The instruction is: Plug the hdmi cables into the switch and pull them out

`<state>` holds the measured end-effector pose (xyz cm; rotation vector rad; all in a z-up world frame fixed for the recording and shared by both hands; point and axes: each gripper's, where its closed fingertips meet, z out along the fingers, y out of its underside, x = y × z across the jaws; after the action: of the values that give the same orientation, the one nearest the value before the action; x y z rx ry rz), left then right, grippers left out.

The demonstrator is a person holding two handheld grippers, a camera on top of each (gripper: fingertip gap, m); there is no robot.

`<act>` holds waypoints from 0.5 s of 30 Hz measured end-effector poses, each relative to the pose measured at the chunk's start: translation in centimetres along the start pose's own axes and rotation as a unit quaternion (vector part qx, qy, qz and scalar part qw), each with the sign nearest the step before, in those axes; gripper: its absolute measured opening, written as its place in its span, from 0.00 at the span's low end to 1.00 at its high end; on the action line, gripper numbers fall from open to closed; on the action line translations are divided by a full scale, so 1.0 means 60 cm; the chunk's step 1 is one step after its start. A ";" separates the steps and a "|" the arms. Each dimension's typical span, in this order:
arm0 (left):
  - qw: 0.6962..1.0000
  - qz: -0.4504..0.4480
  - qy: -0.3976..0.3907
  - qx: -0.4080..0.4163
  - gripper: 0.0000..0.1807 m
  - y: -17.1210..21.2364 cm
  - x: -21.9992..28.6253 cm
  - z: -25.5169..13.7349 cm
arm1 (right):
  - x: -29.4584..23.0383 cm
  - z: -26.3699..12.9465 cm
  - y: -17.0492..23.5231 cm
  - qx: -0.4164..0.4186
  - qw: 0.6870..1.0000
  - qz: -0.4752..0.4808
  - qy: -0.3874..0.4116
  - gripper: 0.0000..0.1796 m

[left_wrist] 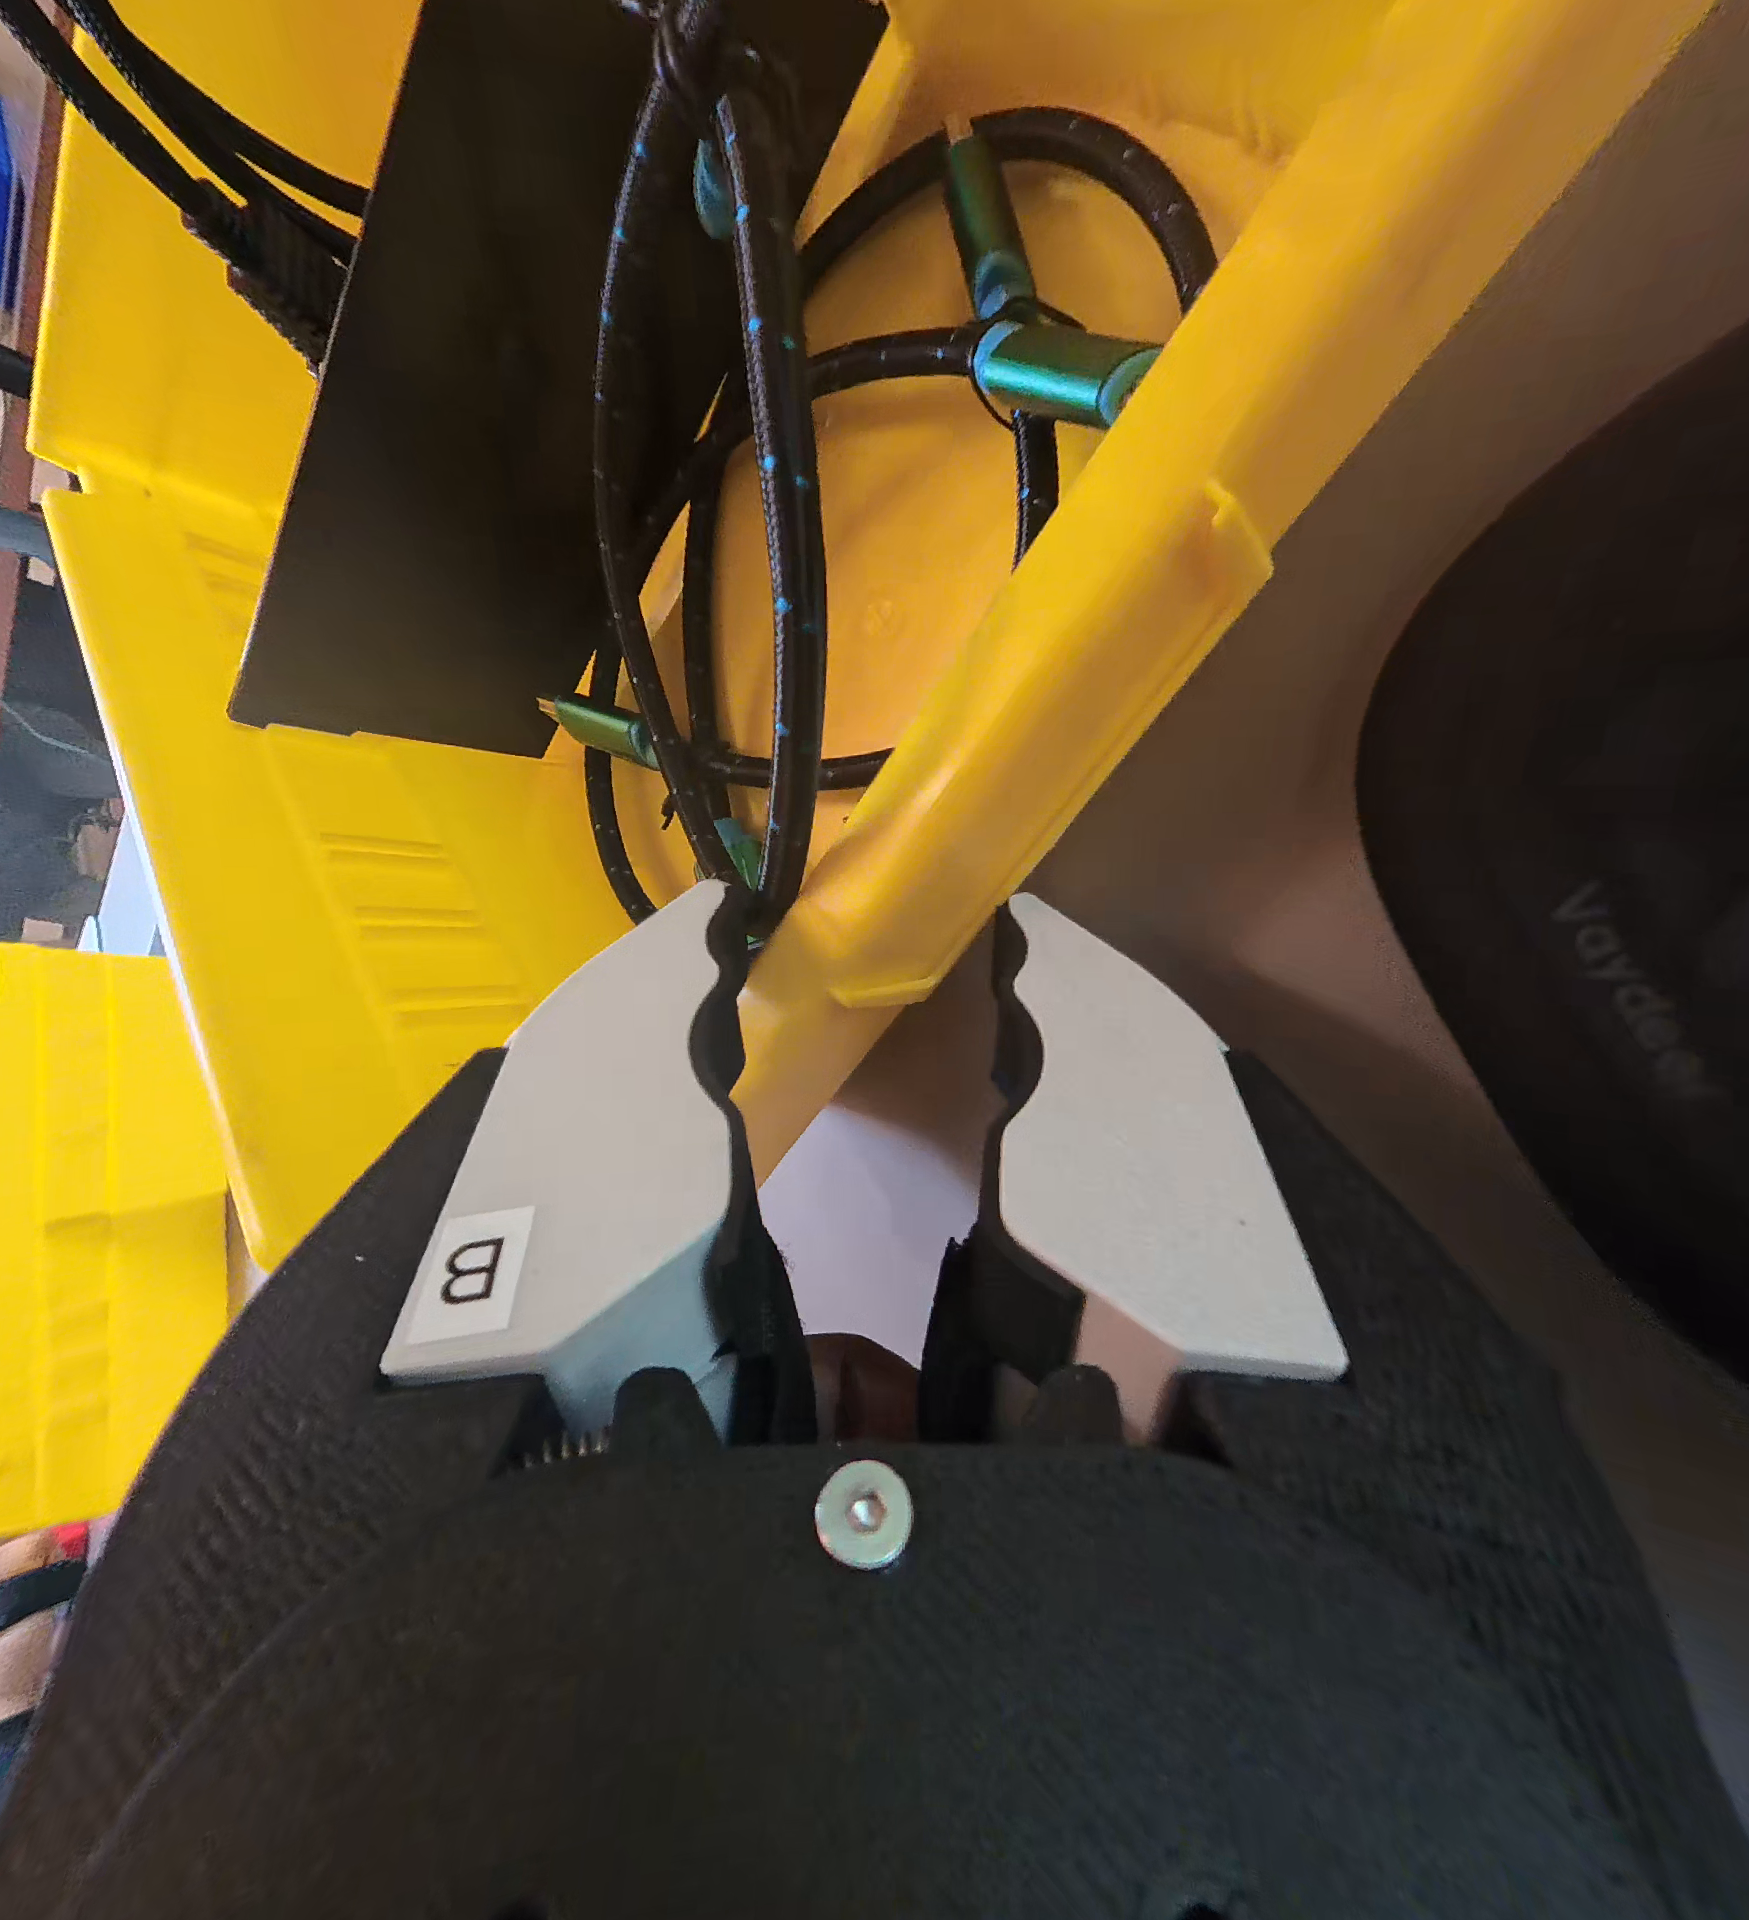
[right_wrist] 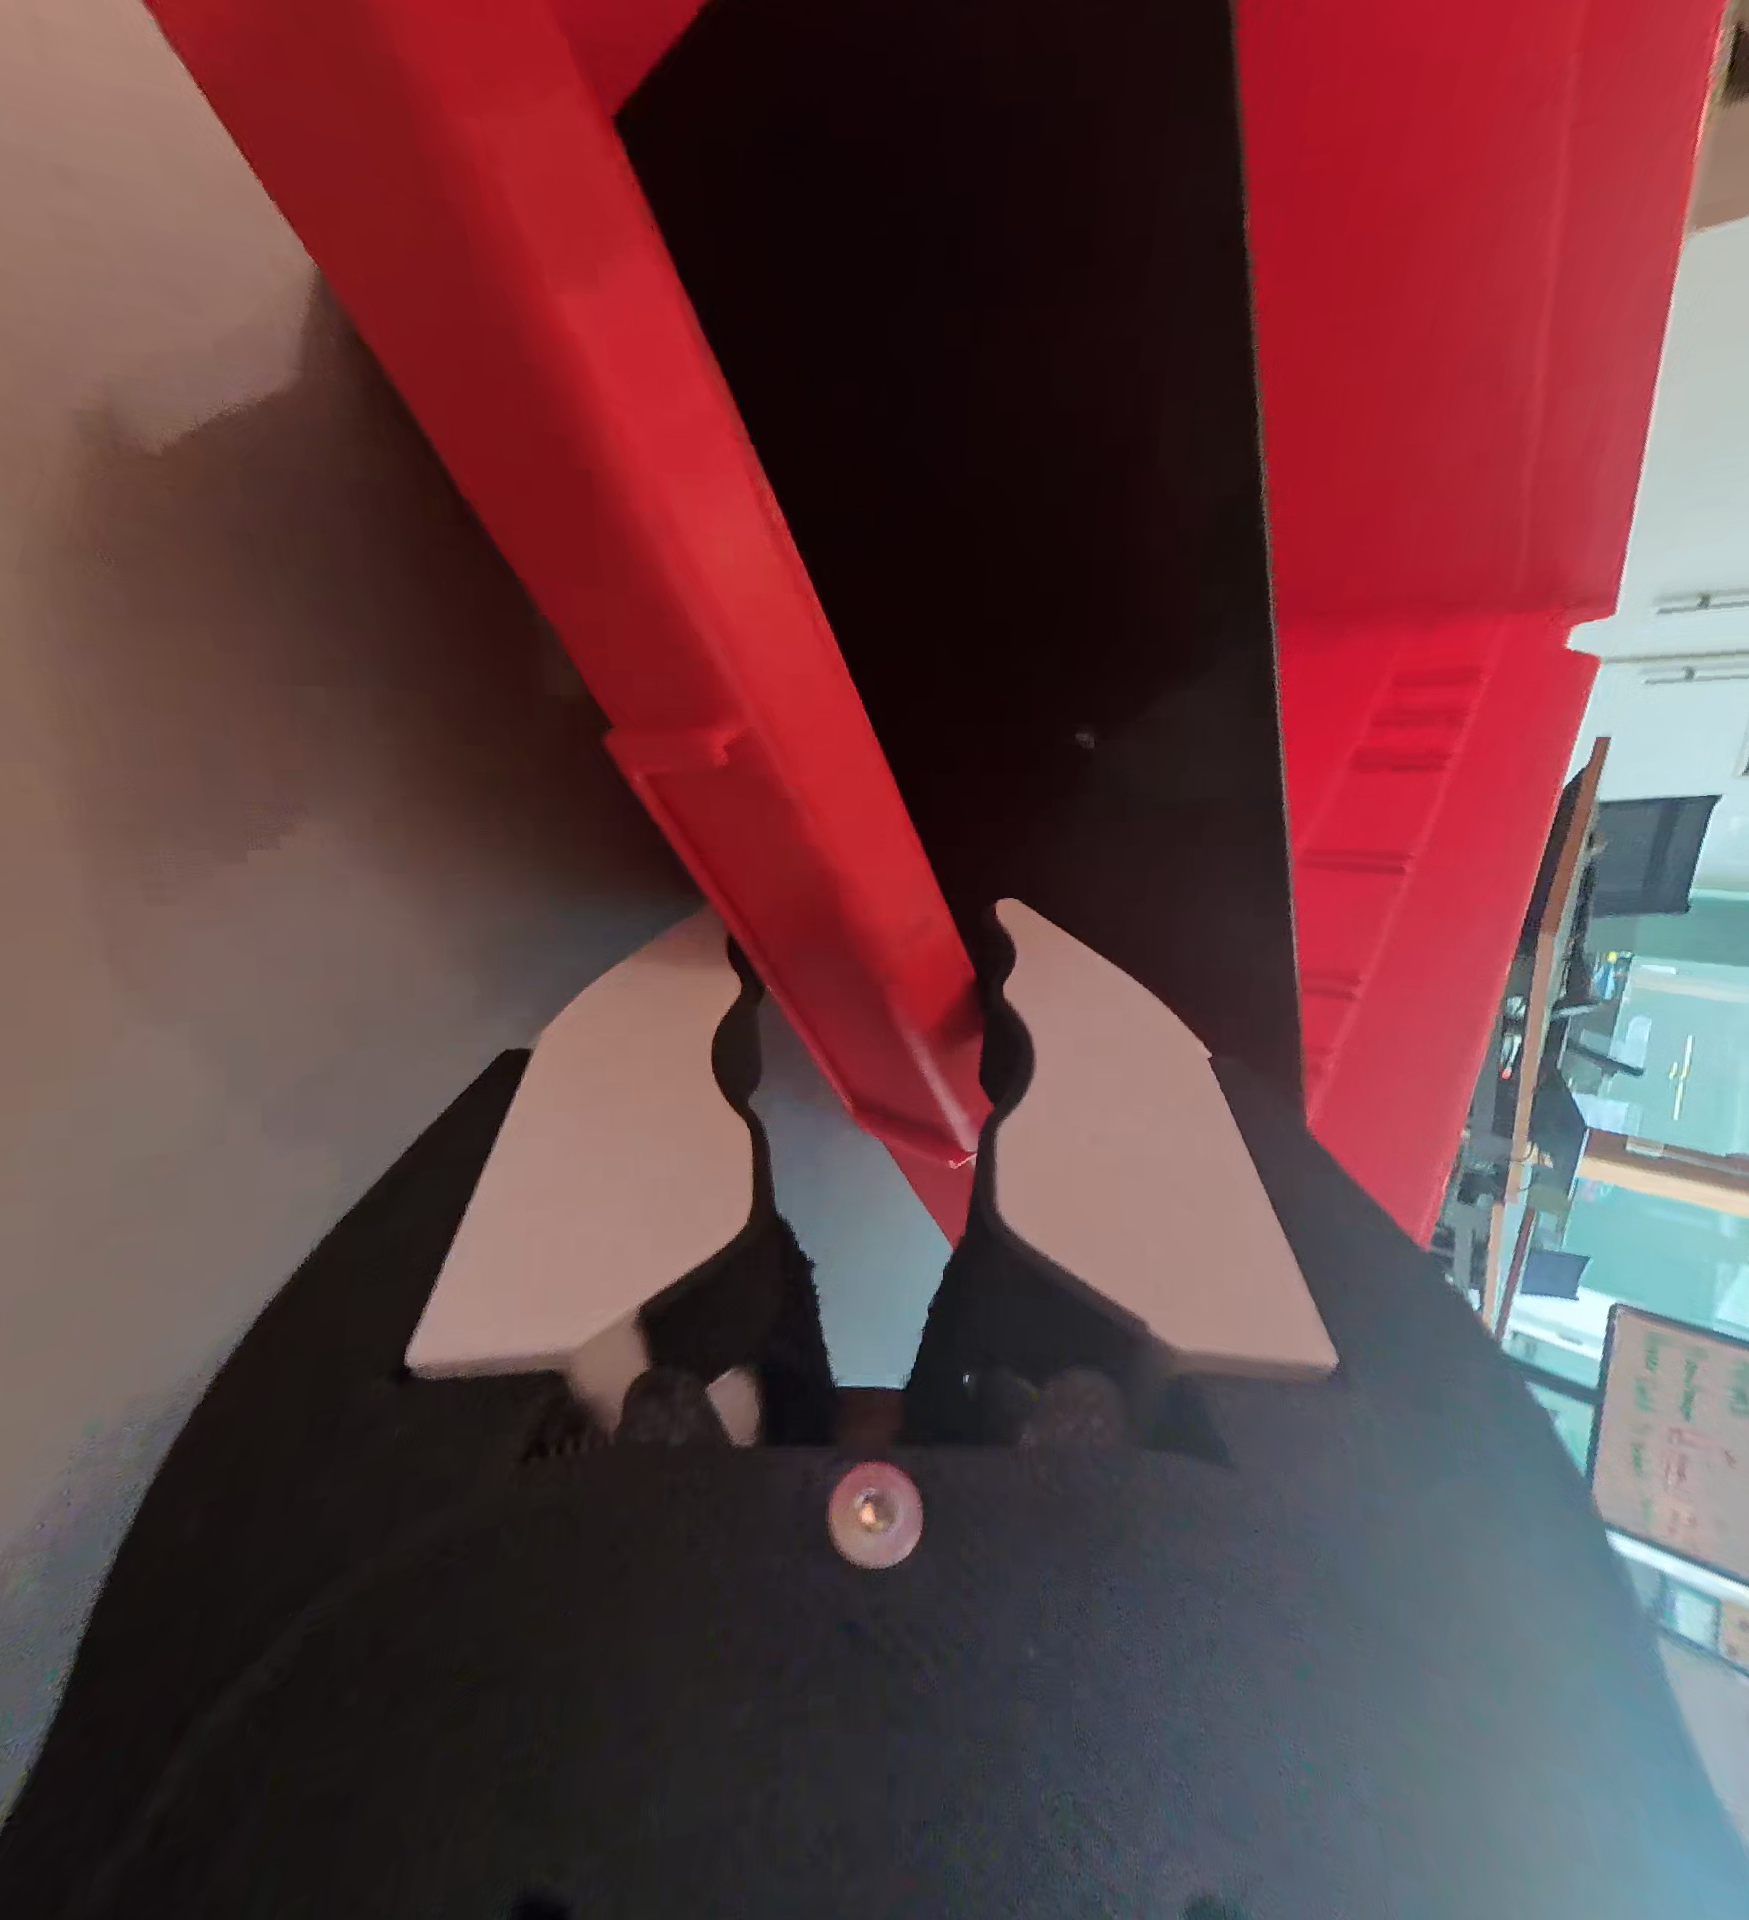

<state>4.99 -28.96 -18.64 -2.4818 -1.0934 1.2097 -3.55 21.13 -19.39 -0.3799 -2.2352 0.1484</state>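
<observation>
While both grippers straddle bin rims, left gripper (left_wrist: 865, 935) parted around yellow bin (left_wrist: 1036, 707) edge, hdmi cables (left_wrist: 745, 436) coiled inside beside black switch (left_wrist: 475, 395), right gripper (right_wrist: 859, 956) parted around red bin (right_wrist: 641, 582) rim.

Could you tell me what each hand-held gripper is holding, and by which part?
Left hand-held gripper straddles the yellow bin by its front rim; right hand-held gripper likewise the red bin. Clamping cannot be told.
</observation>
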 end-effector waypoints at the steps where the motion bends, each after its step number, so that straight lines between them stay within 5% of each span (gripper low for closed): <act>1: 1.000 -0.001 0.001 0.001 0.25 0.004 -0.001 -0.002 | 0.006 0.002 0.016 -0.007 1.000 0.005 -0.002 0.22; 15: 1.000 0.009 0.016 0.019 0.26 0.055 -0.002 -0.036 | 0.059 -0.004 0.192 -0.043 0.996 0.075 0.025 0.23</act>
<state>8.28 -31.08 -18.60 -2.4798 -1.0332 1.1796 -2.95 33.15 -19.29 -0.5919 -2.1685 0.1203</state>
